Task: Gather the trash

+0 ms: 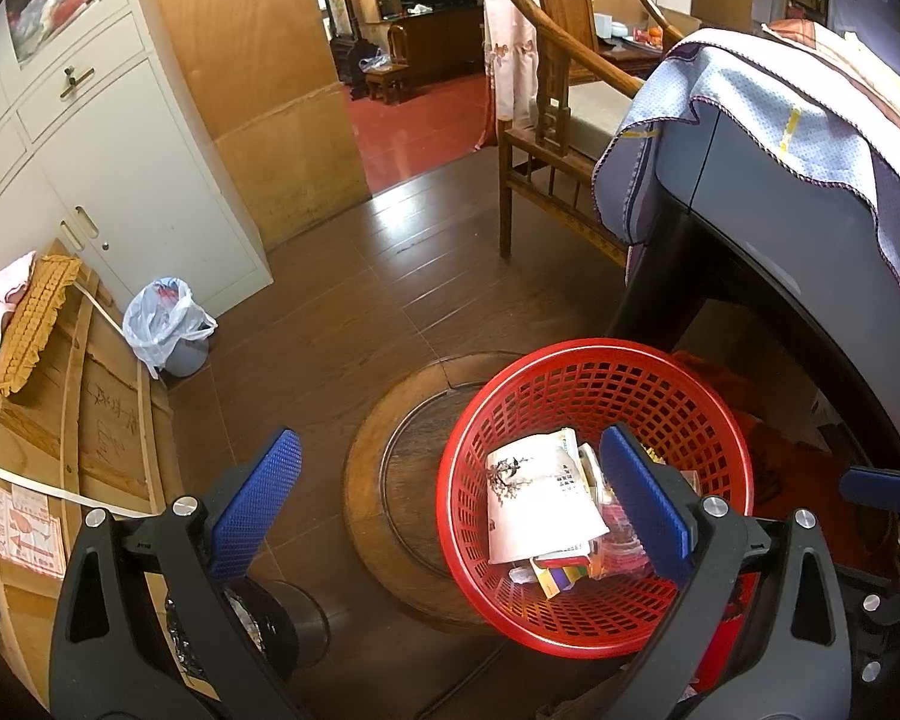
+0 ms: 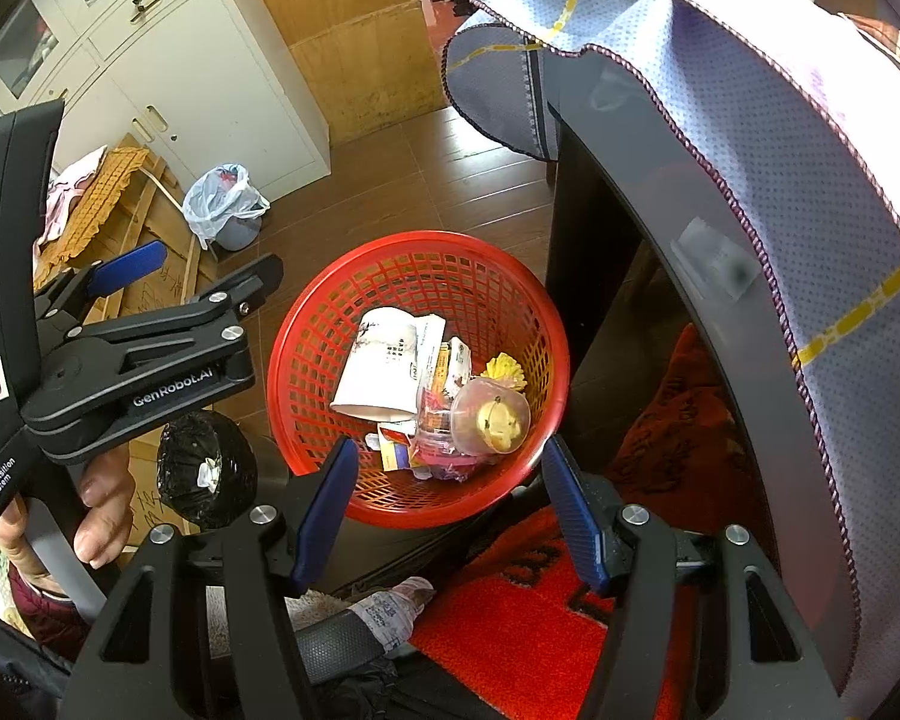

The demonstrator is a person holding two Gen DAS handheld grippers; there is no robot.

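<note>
Trash fills a red mesh basket point(image 2: 417, 276) standing on the floor beside a dark table point(image 2: 660, 192) draped with a blue cloth point(image 2: 780, 138): a white paper cup point(image 2: 375, 369), a clear plastic cup point(image 2: 492, 417), wrappers. Both claws hover above it, the left claw point(image 1: 450, 510) and right claw point(image 2: 450, 510) each released, grasping nothing.

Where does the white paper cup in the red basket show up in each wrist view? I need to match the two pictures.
Left wrist view: white paper cup lies lower centre-right, inside the red basket, just left of the left tongs' right-hand pad.
Right wrist view: cup sits near centre, in the basket's left half, above the right tongs.
Shared landmark: the small bin with a white plastic bag by the white cabinet.
</note>
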